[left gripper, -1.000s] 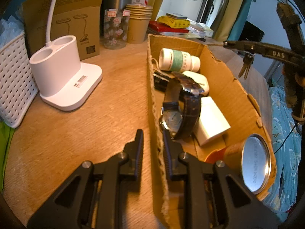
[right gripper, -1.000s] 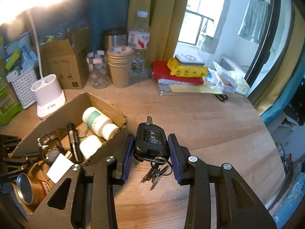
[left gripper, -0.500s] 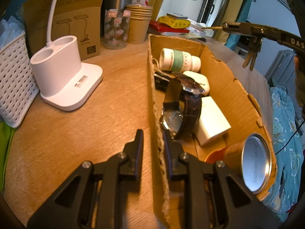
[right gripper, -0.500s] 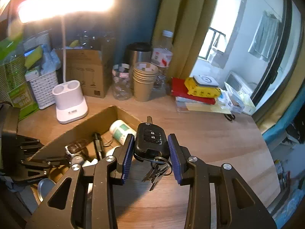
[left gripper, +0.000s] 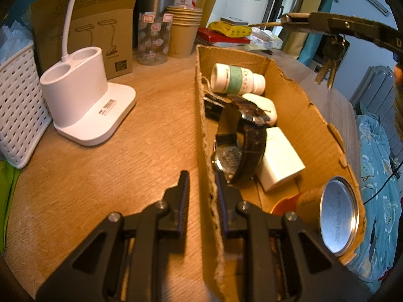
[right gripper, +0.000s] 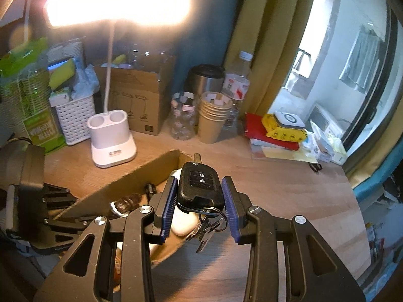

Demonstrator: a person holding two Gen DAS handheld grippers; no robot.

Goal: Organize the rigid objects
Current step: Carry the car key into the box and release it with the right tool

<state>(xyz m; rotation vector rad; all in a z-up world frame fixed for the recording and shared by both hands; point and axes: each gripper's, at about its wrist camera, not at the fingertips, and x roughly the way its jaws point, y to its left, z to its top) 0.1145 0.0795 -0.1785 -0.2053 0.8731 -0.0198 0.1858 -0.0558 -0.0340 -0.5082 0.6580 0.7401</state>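
Your right gripper [right gripper: 199,201] is clenched on the car key [right gripper: 200,188], held above the cardboard box [left gripper: 302,105]. The fob is stiff and smooth; grip its flat sides, because the hanging keys swing. Your left gripper [left gripper: 201,196] pinches the box's near wall. The box holds a watch [left gripper: 239,146], a bottle [left gripper: 236,79] and a tin [left gripper: 337,211].

A black car key [right gripper: 200,188] with a bunch of metal keys [left gripper: 328,69] dangling from its ring hangs in the air above the open cardboard box [left gripper: 304,115]. Inside the box lie a white pill bottle [left gripper: 236,79] on its side, a dark-strapped watch [left gripper: 239,146], a white block [left gripper: 280,158] and a tin can [left gripper: 332,214].
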